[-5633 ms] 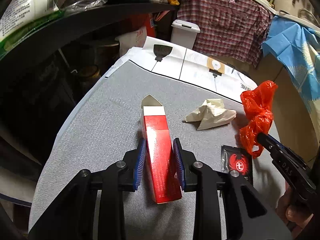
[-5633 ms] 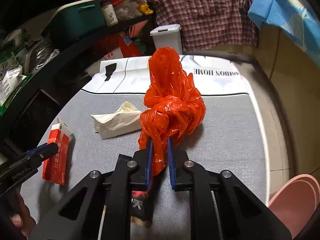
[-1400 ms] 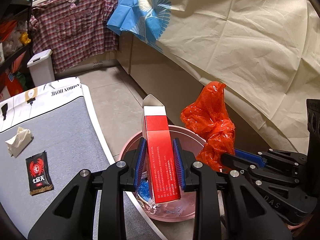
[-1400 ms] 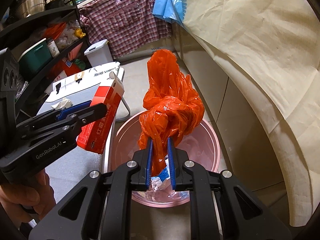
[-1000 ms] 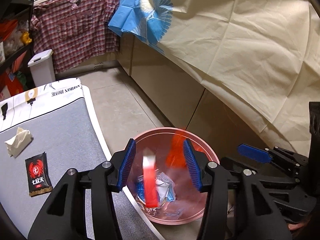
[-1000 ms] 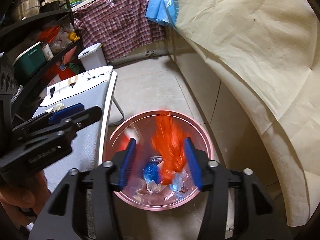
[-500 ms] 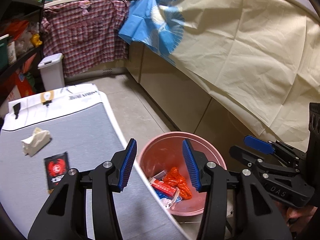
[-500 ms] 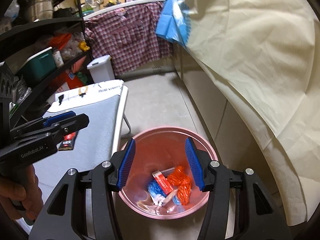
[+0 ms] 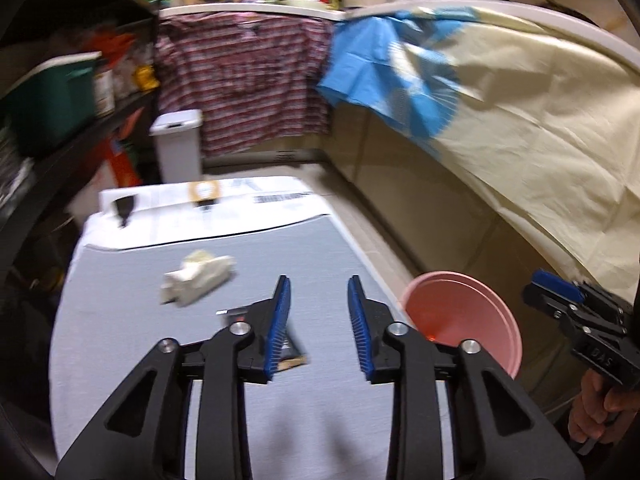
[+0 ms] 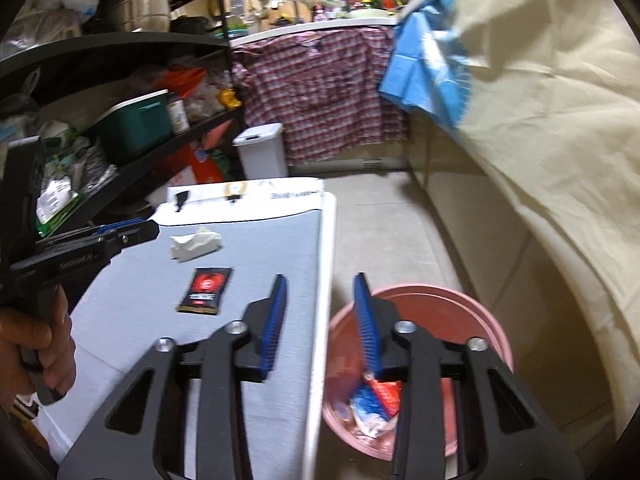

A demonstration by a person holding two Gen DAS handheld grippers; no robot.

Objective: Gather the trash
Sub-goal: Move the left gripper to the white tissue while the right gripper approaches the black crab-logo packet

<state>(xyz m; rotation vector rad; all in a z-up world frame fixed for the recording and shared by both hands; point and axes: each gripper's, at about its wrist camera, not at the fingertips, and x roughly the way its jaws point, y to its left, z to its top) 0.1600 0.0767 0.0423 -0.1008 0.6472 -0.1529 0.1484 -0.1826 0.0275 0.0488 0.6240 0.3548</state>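
My left gripper (image 9: 316, 292) is open and empty above the grey table (image 9: 160, 360). A crumpled tissue (image 9: 196, 276) lies ahead to the left. A black and red packet (image 9: 290, 354) lies just under the left finger, mostly hidden. My right gripper (image 10: 320, 292) is open and empty over the table's right edge. In the right wrist view the packet (image 10: 206, 290) and the tissue (image 10: 195, 245) lie on the table (image 10: 140, 308). The pink bin (image 10: 480, 316) stands on the floor beside the table, with red and blue trash (image 10: 374, 400) inside. It also shows in the left wrist view (image 9: 460, 312).
A dark shelf rack (image 10: 100, 128) with boxes and bags runs along the left. A white lidded bin (image 10: 262, 148) stands behind the table. A cream cloth (image 10: 540, 120) hangs along the right. Tiled floor (image 10: 380, 220) lies between table and cabinets.
Both grippers let the red box and orange bag drop into the pink bin, then swung left, back toward the table. Both now stand open and empty.
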